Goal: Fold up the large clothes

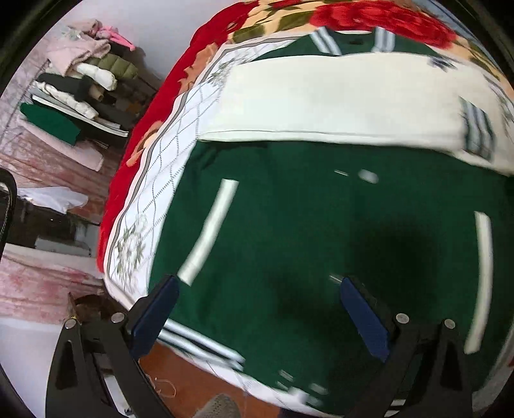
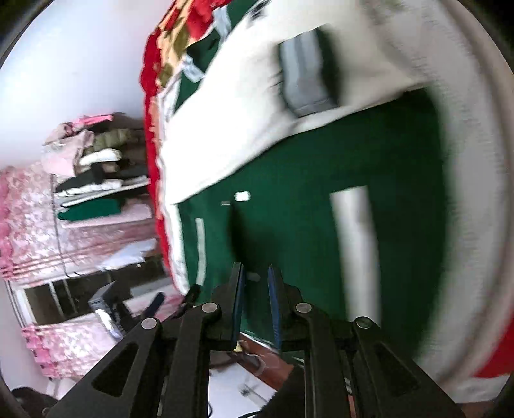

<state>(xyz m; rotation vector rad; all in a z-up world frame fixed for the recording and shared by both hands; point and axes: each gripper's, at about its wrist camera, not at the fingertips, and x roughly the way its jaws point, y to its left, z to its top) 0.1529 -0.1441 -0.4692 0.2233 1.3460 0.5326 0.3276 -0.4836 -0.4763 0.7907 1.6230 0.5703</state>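
A dark green jacket with cream sleeves and white pocket stripes lies flat on the bed; both sleeves are folded across its upper body. My left gripper is open, its blue-padded fingers spread wide over the jacket's striped hem, holding nothing. In the right wrist view the same jacket appears tilted and blurred. My right gripper hovers above the hem area with its fingers narrowly apart and nothing visible between them.
The bed carries a white quilted sheet over a red floral blanket. A stack of folded clothes sits on a pink-covered surface at the left, also in the right wrist view. Brown floor lies below the bed edge.
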